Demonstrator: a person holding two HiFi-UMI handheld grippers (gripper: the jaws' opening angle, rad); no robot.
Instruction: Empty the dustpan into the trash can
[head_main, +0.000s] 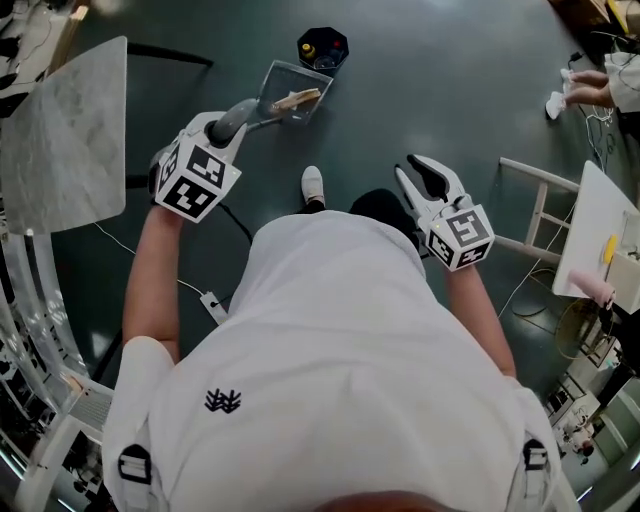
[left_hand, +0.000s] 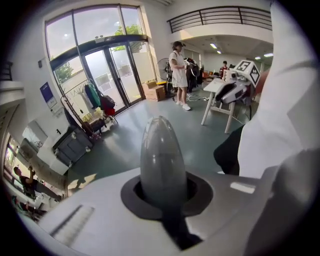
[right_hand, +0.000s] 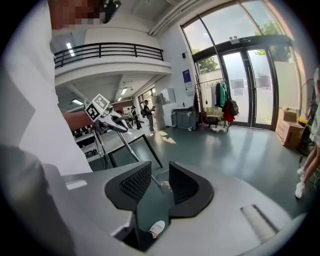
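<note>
Left gripper (head_main: 222, 135) is clamped tight on the dustpan (head_main: 283, 88) by its grey handle (left_hand: 162, 160), with the pan out ahead of the jaws, just short of the trash can (head_main: 322, 47). The call here: get over the rim first, then tip slowly so the debris (head_main: 297, 99) slides in. Right gripper (head_main: 425, 178) is spread, with nothing between its jaws.

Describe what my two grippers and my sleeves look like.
Both are pale grey shells: the left gripper and right gripper each carry a white cube with black square markers. The right one's fingers are black and textured. The person wears a white short-sleeved shirt.
</note>
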